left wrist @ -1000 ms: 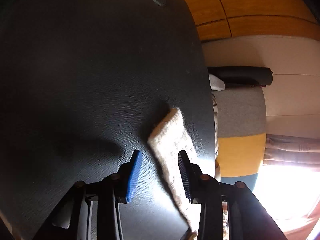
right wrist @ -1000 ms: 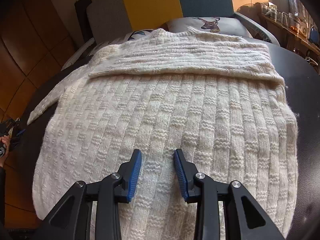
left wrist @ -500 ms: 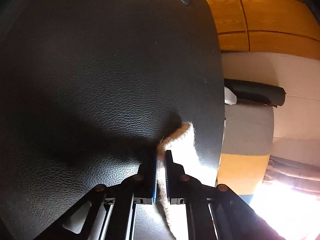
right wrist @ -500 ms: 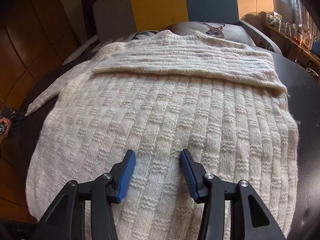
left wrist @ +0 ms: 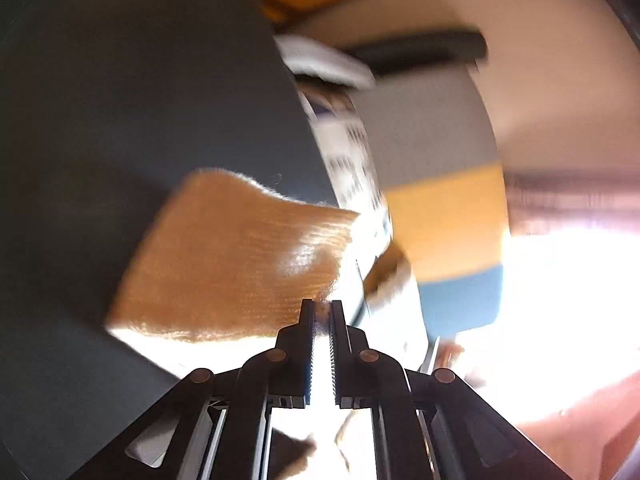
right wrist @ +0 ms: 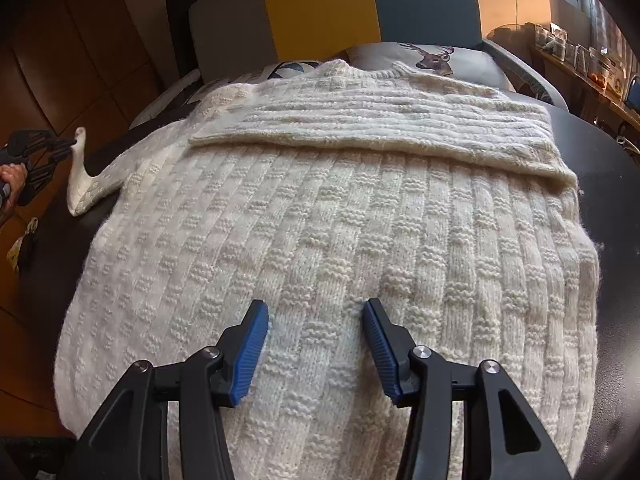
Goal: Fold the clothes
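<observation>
Cream knit sweater: sleeve cuff pinched by left gripper at left; right gripper spread above hem.

Home living room: colour-block sofa, deer-print cushion, wooden floor.

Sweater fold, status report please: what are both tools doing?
Left tool shut on sleeve cuff, lifted off table. Right tool open over sweater. Nothing in the way.
</observation>
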A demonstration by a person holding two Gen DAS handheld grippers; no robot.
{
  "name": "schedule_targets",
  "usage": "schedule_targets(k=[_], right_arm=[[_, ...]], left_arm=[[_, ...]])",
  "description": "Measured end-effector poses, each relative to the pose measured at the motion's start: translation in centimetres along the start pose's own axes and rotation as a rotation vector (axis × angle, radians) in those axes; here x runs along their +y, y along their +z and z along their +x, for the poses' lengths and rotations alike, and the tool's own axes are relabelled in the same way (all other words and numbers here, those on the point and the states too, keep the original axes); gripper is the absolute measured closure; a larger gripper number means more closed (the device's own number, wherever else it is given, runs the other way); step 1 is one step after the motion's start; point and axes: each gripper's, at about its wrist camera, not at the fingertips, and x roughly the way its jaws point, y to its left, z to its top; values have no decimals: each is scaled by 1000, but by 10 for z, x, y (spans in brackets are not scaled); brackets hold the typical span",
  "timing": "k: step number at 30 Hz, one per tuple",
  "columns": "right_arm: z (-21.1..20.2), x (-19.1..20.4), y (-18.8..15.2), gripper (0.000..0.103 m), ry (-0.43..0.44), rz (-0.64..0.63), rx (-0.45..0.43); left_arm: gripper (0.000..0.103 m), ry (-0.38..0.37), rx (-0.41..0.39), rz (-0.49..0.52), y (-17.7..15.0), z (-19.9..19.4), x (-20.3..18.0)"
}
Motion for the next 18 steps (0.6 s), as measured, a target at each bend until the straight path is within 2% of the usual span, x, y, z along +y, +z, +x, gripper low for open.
schedule_targets(k=[4,9,12,14,16,18], right_arm=[[0,-1,-1,52,8,-7,2],[-1,-3,2,52,20,-1,26],[-15,0,17,52,76,29,10],[-22,2,38,52,253,101,-24],[-14,6,64,52,461,204,-8],[12,19,88,52,658,294,24]], left_arm=[[97,35,99,78,-36,51,-31],[95,119,209,160,-61,105,-45],[88,97,235,138,-63,104,-37],[84,46,207,134,-63,80,-34],[80,-4,161,137,-59,53,-26],[70,-48,118,111,-56,29,-7]])
